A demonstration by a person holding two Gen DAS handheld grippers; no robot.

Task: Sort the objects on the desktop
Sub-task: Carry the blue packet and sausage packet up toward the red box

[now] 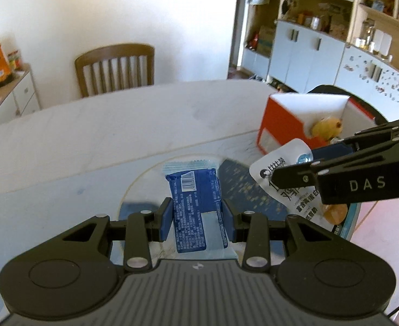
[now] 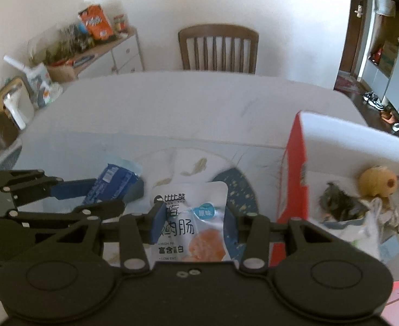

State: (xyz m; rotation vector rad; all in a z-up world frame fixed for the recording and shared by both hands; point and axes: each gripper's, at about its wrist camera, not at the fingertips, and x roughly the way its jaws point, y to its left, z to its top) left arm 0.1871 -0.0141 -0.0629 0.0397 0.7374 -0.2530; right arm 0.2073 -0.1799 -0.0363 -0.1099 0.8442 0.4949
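A blue wrapper (image 1: 196,209) is pinched in the left claw (image 1: 196,217) and a white sausage pouch (image 2: 191,225) in the right claw (image 2: 192,224), both held above the desk (image 1: 90,135). A yellow toy (image 2: 377,182) and other items already lie in the red box (image 2: 294,168), so sorting appears partly done. The box stands just right of the claws near the desk's edge; open desk lies beyond.

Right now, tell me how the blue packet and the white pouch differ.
The blue packet is dark blue with a barcode; the white pouch is white with an orange food picture. The packet sits in the left gripper, the pouch in the right gripper. Both are sealed snack packs, gripped and off the table.
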